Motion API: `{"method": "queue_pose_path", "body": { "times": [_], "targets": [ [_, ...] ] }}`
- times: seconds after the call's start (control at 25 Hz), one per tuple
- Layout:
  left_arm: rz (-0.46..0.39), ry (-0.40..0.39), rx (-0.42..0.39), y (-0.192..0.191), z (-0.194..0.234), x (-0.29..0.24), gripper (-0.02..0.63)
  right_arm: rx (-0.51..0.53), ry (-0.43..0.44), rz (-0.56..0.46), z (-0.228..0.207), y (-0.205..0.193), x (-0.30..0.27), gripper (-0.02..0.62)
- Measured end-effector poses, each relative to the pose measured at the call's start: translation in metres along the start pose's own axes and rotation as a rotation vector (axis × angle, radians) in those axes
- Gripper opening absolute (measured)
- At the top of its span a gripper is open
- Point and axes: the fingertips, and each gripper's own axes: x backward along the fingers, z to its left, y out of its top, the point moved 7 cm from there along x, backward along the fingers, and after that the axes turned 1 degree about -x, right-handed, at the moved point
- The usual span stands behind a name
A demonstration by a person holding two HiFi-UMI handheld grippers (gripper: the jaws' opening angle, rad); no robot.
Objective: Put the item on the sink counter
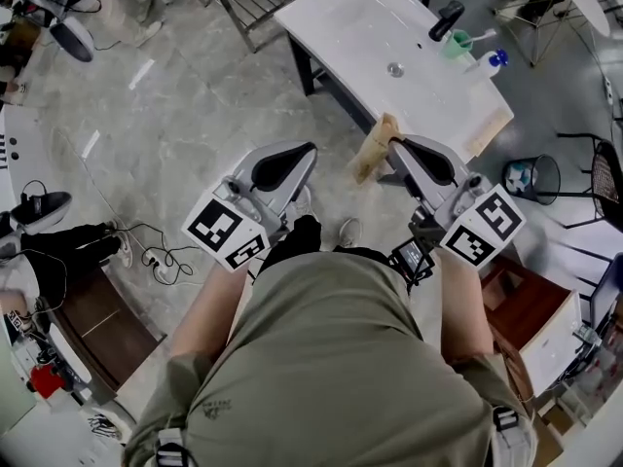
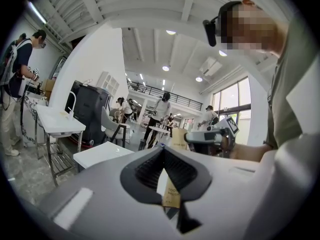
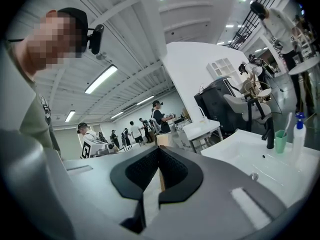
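Just right of centre, your brown cardboard box [image 1: 371, 156] hangs tilted over the floor, just below the near edge of the white sink [image 1: 350, 27]. Your right gripper [image 1: 394, 147] is pinching it at the tip. Your left gripper [image 1: 310, 152] sits close by on its left, jaws pressed together. A green cup [image 1: 458, 44] stands on the sink, upper right.

— Can you read anything out there?

— Hardly. The brown paper packet [image 2: 170, 198] pinched in my left gripper [image 2: 163, 152] has two short lines of dark print, too small for me to read.

— Anything else?

— My left cube [image 1: 226, 232] and right cube [image 1: 484, 225] carry black-and-white square markers: patterns, no letters. The tan box [image 1: 374, 154] clamped in my right gripper [image 3: 160, 152] shows no legible print.
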Motion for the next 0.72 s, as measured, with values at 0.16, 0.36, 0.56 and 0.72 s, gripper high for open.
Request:
{"method": "queue_pose_path", "body": {
  "times": [0.16,0.36,0.56,0.72],
  "targets": [
    [0.007,-0.018,0.005,0.003,0.026,-0.006,0.006,-0.003,-0.025,-0.002,-0.009,0.004,-0.019,0.012],
    [0.006,-0.041,0.012,0.009,0.061,-0.011,0.006,-0.01,-0.051,-0.001,-0.019,0.008,-0.048,0.012],
    [0.006,-0.052,0.022,0.013,0.094,-0.009,0.006,-0.008,-0.064,0.005,-0.023,0.012,-0.08,0.012],
    [0.01,-0.065,0.033,0.015,0.119,-0.007,0.006,-0.009,-0.081,0.007,-0.026,0.015,-0.103,0.012]
  ]
}}
